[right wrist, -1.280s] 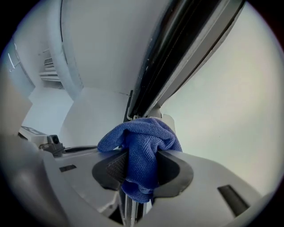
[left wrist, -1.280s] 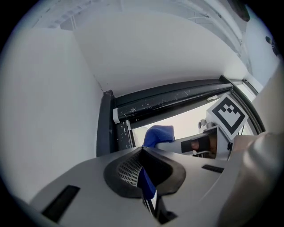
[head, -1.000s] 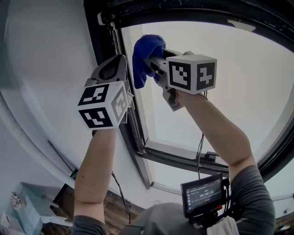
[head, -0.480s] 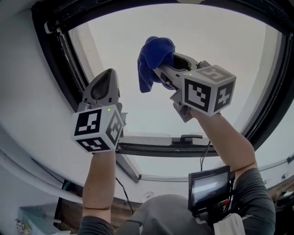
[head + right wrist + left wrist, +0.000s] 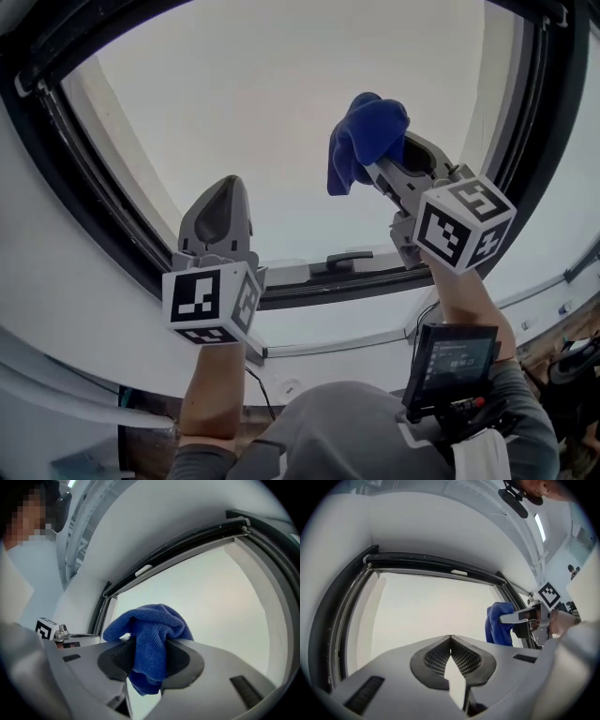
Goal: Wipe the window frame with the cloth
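- In the head view, my right gripper (image 5: pixel 392 161) sits at about 1 o'clock. Its jaws are clamped on a blue cloth (image 5: pixel 367 137).
- The cloth is bunched. It bulges above the jaw tips, and a fold hangs down on the side towards the centre of the pane.
- In the right gripper view, the cloth fills the gap between the two jaw pads, and a tail drops below them.
- The cloth lies over the pale pane (image 5: pixel 272 103), near the frame's right edge at 2 o'clock but apart from it. I cannot tell whether it touches the glass.
- My left gripper (image 5: pixel 223 186) is at about 8 o'clock, pointing up at the pane. Its jaws meet at the tips and grip nothing.
- The dark window frame (image 5: pixel 66 150) sweeps round the pane. Its left edge runs from 9 to 11 o'clock, its right edge from 1 to 3, and its bottom bar passes just below centre.
- A handle (image 5: pixel 349 259) lies on the bottom bar between the two grippers.
- Open pane spreads above and between the grippers, which are well apart.
- A white wall (image 5: pixel 56 281) borders the frame at 8 o'clock.
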Action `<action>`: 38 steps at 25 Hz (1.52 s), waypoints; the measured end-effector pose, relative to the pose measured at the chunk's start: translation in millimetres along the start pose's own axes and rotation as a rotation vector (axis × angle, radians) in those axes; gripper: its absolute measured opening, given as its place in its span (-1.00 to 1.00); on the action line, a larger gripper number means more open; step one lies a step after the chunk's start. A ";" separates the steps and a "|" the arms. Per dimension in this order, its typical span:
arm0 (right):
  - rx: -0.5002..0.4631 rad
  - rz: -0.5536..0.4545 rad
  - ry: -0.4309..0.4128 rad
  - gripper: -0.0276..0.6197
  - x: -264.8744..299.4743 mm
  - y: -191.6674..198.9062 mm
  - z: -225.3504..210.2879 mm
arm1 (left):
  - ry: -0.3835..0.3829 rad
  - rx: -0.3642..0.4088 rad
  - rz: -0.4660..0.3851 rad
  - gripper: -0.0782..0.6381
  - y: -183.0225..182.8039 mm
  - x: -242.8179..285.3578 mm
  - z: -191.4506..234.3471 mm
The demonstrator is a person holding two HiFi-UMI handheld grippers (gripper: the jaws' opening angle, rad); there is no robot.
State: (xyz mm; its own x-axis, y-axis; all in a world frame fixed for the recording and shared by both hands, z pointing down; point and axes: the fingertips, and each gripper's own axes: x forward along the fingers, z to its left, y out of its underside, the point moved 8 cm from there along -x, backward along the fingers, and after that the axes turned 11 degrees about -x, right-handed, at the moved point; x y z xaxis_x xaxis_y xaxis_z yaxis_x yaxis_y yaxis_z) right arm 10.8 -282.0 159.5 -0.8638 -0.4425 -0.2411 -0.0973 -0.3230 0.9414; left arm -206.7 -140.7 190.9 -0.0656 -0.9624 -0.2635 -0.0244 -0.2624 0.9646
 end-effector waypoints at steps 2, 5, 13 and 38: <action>0.005 0.023 0.027 -0.45 -15.7 13.9 -6.2 | 0.032 -0.001 0.024 -0.75 13.2 -6.3 -9.5; 0.031 0.058 0.063 -0.45 -35.7 35.5 -13.7 | 0.052 -0.013 0.026 -0.76 32.1 -14.7 -14.6; 0.020 0.177 0.164 -0.45 -89.0 92.8 -22.3 | 0.088 -0.065 0.103 -0.76 101.1 -28.4 -35.6; 0.046 0.275 0.220 -0.46 -133.4 165.9 8.6 | 0.096 -0.146 0.248 -0.76 171.5 -65.7 -28.5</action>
State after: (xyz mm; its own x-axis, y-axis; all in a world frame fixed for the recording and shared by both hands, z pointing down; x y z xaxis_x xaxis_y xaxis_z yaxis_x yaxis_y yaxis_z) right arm 105.7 -269.3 349.9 -0.7339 -0.6790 -0.0173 0.0979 -0.1310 0.9865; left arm -178.2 -124.5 373.9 0.0435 -0.9988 -0.0244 0.1251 -0.0188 0.9920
